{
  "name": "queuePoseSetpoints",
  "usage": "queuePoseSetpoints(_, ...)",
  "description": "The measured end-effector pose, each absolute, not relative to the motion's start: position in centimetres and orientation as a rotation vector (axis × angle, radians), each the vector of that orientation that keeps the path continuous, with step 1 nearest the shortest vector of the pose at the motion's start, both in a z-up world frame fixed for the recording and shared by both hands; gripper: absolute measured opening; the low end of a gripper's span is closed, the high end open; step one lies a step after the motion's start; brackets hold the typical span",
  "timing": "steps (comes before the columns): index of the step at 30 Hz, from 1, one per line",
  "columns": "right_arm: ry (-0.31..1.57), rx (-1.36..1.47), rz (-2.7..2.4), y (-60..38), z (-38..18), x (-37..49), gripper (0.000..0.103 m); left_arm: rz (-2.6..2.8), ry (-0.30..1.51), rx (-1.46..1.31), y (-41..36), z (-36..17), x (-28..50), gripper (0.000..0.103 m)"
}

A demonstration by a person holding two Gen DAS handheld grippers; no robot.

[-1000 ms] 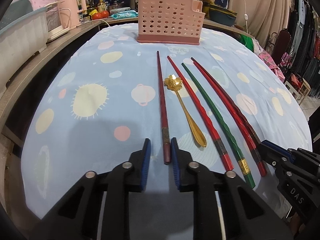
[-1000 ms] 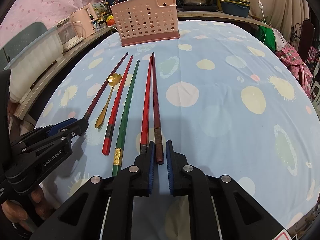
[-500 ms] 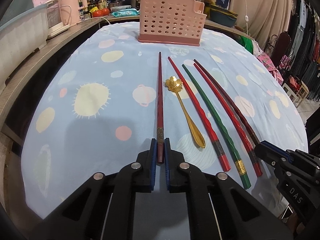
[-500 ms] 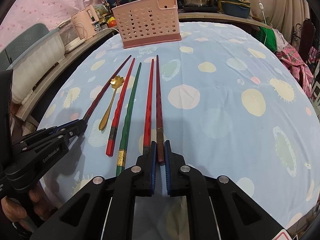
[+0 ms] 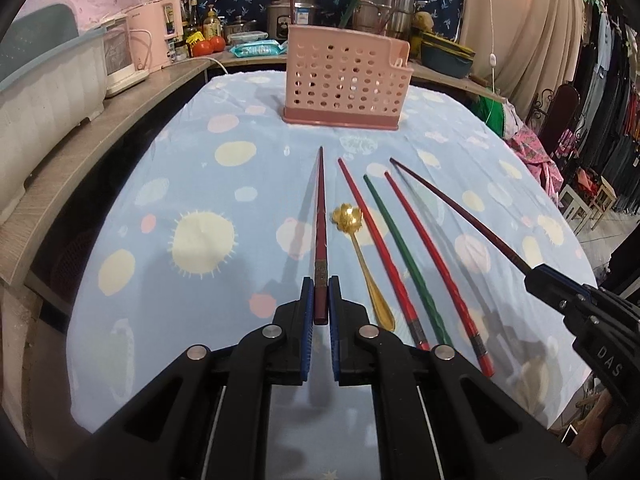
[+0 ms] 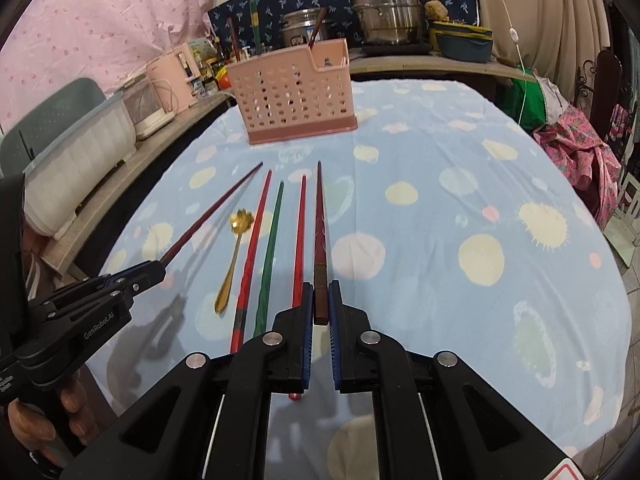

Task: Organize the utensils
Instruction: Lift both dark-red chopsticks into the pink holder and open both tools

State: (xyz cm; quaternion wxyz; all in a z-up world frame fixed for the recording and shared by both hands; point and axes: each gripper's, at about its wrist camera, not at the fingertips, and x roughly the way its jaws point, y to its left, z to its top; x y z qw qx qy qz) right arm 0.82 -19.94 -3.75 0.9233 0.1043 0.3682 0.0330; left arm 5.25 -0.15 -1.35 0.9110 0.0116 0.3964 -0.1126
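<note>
Chopsticks: two dark maroon ones are now up off the tabletop (image 5: 192, 184), one per claw. Left claw (image 5: 319, 300) is clamped on the butt end of the leftmost maroon chopstick (image 5: 320, 220), tip angled toward the pink basket (image 5: 346, 76) at the far edge. Right claw (image 6: 320, 300) is clamped the same way on the rightmost maroon chopstick (image 6: 320, 224).

Vs a sec ago: both sticks lay flat in the row w/ the claws just closing round them; now both are raised, shadows showing under them. So the pair's picked up, and next is prob. the basket.

Still flat near the front edge: gold spoon (image 5: 362, 256), two red chopsticks (image 5: 376, 248), one green (image 5: 404, 256).
</note>
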Motion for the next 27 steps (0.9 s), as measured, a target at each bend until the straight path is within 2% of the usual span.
queuePoseSetpoints(27,0.446,0.26,0.077,-25.4,10.7,8.2,0.007,-0.204,0.498,-0.025,0.7,14.4,13.7,0.007)
